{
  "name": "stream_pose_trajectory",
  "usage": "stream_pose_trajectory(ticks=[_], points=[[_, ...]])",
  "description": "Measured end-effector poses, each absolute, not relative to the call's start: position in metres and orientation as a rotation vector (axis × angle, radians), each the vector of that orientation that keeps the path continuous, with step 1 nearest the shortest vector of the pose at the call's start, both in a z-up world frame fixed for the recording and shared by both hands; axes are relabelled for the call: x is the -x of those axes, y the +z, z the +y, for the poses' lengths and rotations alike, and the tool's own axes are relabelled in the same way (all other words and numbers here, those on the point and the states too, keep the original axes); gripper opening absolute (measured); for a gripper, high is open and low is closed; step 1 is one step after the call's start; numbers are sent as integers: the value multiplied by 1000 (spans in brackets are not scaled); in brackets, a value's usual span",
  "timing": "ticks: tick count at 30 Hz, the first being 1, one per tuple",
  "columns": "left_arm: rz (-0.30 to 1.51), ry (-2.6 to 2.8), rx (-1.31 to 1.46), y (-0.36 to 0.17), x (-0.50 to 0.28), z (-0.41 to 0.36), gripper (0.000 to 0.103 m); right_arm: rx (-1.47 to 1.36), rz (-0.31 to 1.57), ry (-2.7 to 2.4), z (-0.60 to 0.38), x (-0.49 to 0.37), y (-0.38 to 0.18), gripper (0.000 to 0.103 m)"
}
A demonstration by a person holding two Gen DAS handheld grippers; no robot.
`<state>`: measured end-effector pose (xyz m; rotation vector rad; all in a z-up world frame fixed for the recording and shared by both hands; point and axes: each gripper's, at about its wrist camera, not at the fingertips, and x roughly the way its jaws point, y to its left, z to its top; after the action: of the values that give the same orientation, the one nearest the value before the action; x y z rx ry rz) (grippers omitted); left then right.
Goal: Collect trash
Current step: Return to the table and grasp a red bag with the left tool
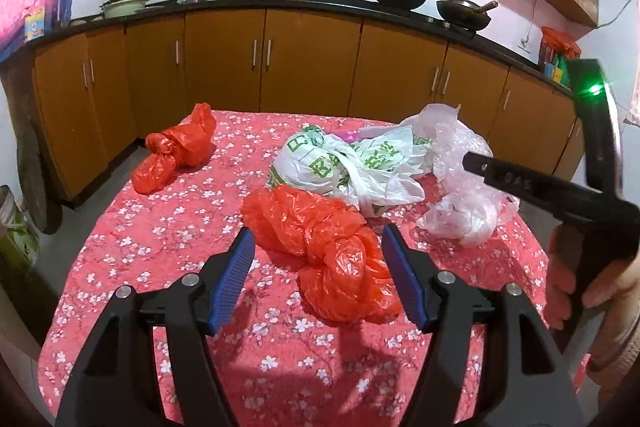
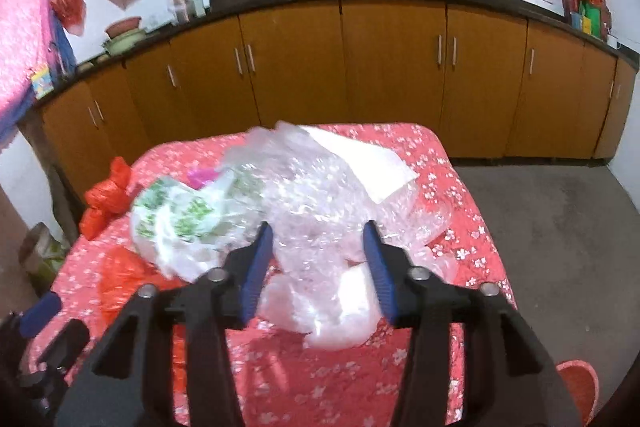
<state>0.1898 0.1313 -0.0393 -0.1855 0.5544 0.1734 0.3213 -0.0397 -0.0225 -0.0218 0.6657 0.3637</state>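
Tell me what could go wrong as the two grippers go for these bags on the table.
The near red bag is slippery film; the open left gripper may pinch only a loose fold. The clear bag overlaps the white printed bag, so the right gripper could drag both toward the table edge.

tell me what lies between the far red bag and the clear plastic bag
The white bag with green print lies between the far red bag and the clear plastic bag, shown in the left wrist view.
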Motion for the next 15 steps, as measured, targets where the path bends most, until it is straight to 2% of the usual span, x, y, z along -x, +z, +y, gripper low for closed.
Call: stream_pose_trajectory(ticks=[2, 3, 15], points=[[563, 169, 198, -42, -192, 132, 66, 20, 689, 376, -41, -325, -26, 11], [568, 167, 208, -43, -193, 133, 67, 15, 686, 383, -42, -323, -27, 9], [650, 203, 239, -59, -216, 133, 67, -9, 648, 508, -45, -288, -22, 8]])
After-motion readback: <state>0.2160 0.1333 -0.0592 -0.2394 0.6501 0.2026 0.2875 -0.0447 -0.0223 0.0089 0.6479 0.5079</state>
